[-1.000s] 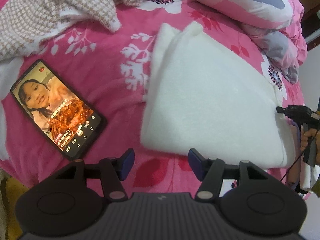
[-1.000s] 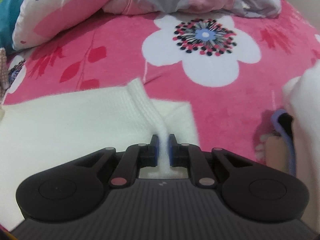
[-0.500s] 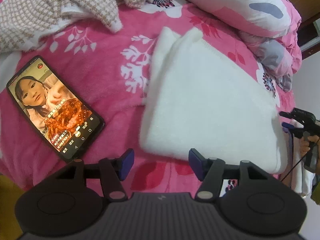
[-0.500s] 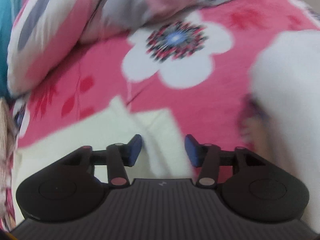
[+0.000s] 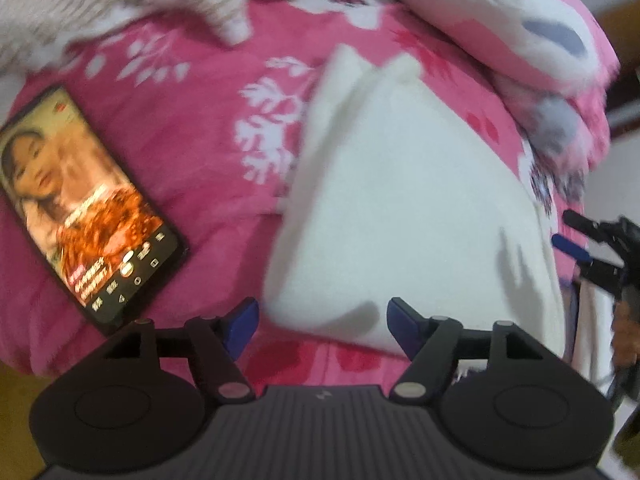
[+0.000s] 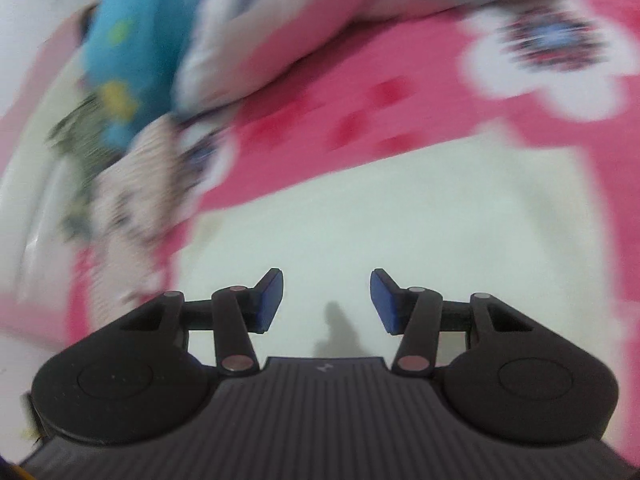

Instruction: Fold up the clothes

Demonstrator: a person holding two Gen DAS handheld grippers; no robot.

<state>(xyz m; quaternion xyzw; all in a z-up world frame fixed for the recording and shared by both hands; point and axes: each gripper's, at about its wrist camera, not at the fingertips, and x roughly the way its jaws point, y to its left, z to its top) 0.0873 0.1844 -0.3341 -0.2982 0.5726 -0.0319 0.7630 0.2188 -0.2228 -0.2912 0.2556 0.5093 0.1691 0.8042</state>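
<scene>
The white cloth (image 5: 408,208) lies folded flat on the pink bed (image 5: 200,152), between a phone (image 5: 84,204) and a pile of pillows (image 5: 500,28). The left tool (image 5: 322,322) hangs over the near edge of the cloth; its jaws have just opened wider, and nothing is between them. The right tool (image 6: 326,300) sits above the cloth too, jaws apart and empty, having just let go. I think the next fold comes now. To do it well, each tool should pinch one near corner, both layers together, lift just a little, and carry the edge across evenly so the sides line up. Going slow helps, because soft cloth slips. Keep clear of the phone.
</scene>
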